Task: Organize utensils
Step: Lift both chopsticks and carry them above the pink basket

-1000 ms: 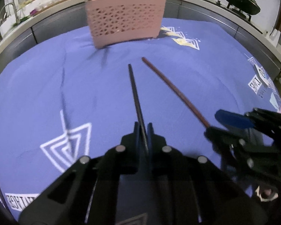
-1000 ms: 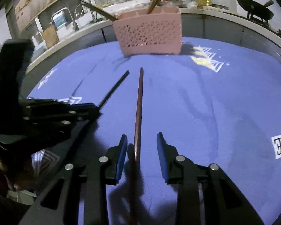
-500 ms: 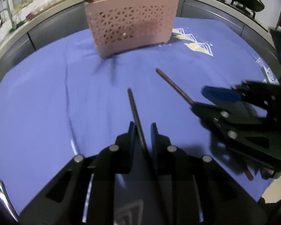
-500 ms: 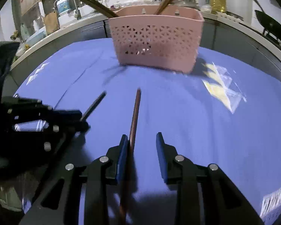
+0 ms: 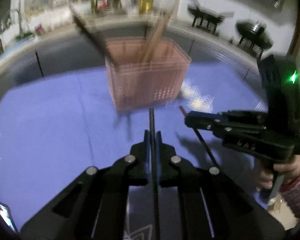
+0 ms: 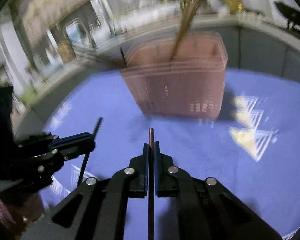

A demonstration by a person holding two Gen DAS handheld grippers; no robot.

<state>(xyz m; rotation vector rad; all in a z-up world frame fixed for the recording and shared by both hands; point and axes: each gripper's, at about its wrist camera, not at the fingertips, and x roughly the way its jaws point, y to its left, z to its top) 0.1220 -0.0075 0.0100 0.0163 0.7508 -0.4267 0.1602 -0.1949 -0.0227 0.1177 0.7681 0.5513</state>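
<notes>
Left tool (image 5: 152, 138): jaws closed tight on a black chopstick (image 5: 151, 120), which runs down the centre line between the pads, tip projecting forward toward the basket and shaft trailing back under the tool body. Right tool (image 6: 151, 147): jaws likewise clamped on a reddish-brown chopstick (image 6: 151, 136), a short length of tip sticking out past the pads, the rest passing back between the fingers. Both chopsticks appear clear of the blue cloth (image 5: 50, 124) covering the worktop; contact cannot be confirmed through the blur. Pink perforated utensil basket (image 5: 148, 80) stands upright on the cloth ahead of both tools, near but apart from either chopstick tip. It already holds several wooden chopsticks (image 5: 156, 40) leaning up out of the middle, plus a dark utensil handle (image 5: 90, 34) angled out to the left in the left wrist view. In the left wrist view the right tool sits at right, with a hand (image 5: 278, 172) and patterned sleeve (image 5: 298, 192) on its grip. White triangle prints (image 6: 250, 136) on the cloth lie right of the basket. Heavy motion blur on the background in both views; a wok (image 5: 254, 34) on a stand is visible at the back right.
</notes>
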